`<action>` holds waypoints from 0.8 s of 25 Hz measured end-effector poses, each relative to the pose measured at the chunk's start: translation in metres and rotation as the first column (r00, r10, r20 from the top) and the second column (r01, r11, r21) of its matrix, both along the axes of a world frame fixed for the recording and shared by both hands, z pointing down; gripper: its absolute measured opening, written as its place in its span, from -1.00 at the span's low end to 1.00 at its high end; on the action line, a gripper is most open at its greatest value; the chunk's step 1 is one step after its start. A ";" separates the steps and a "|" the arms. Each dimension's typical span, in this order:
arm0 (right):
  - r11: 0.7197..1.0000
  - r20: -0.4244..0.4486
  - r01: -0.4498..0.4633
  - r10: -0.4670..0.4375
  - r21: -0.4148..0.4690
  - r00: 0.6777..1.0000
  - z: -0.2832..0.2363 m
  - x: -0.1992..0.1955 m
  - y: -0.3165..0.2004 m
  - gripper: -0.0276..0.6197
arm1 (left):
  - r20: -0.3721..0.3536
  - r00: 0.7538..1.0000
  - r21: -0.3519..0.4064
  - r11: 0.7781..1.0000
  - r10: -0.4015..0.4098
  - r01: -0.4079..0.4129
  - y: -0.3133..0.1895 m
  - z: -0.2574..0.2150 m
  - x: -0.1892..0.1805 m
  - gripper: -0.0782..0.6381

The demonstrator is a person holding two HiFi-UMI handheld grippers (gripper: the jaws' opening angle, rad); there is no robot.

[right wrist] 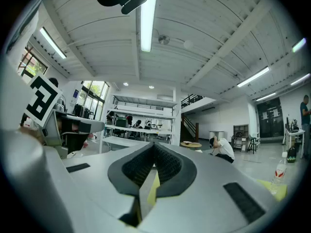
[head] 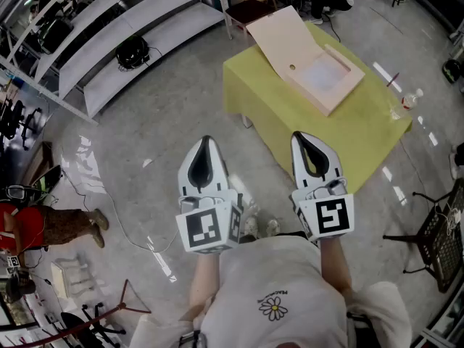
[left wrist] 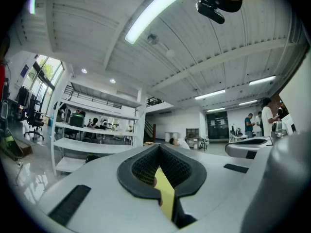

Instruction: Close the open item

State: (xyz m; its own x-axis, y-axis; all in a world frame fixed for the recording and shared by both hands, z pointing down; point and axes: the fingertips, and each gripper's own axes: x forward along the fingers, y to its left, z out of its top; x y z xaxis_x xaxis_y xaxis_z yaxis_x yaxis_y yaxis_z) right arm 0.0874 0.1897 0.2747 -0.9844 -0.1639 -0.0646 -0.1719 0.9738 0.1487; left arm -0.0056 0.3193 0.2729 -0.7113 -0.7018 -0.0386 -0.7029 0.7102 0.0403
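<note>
A shallow pale wooden box [head: 325, 77] lies open on a table under a yellow cloth [head: 348, 147], its flat lid [head: 281, 38] leaning back to the upper left. Both grippers hover level over the floor, short of the table's near edge and apart from the box. In the head view my left gripper [head: 205, 143] is shut and holds nothing. So is my right gripper [head: 303, 138], whose tip lies just in front of the cloth's edge. In the left gripper view, the left gripper [left wrist: 158, 148] has its jaws meeting, with yellow cloth [left wrist: 166, 194] showing through the slit. In the right gripper view the right gripper [right wrist: 154, 145] looks the same.
A clear bottle [head: 411, 98] stands at the table's right corner. White shelving [head: 138, 31] runs along the upper left. There is a chair [head: 245, 4] behind the table and a black wire chair [head: 442, 241] at the right. A person [head: 43, 223] stands at the far left. Grey floor surrounds the table.
</note>
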 end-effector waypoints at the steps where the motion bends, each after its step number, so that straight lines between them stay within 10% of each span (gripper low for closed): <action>1: 1.000 -0.003 -0.001 0.001 -0.003 1.000 0.000 0.001 -0.001 -0.87 | 0.006 1.000 -0.002 1.000 0.005 -0.005 -0.002 -0.001 0.001 -0.74; 9: 0.995 -0.021 0.015 -0.017 -0.103 1.000 0.012 0.011 -0.016 -0.87 | 0.040 0.998 -0.018 0.999 0.037 -0.036 -0.019 -0.005 0.012 -0.74; 20: 0.935 0.081 0.278 -0.266 -0.221 0.960 0.015 0.026 -0.006 -0.87 | 0.072 0.997 0.010 1.000 -0.008 0.008 -0.024 -0.008 0.020 -0.74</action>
State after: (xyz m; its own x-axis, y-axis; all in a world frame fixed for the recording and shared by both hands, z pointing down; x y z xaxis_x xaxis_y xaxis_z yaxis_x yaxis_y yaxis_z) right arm 0.1129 0.1841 0.2898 -0.9899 0.0937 -0.1063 0.1029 0.9911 -0.0850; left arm 0.0140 0.2948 0.2646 -0.7121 -0.6954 -0.0966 -0.6984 0.7157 -0.0038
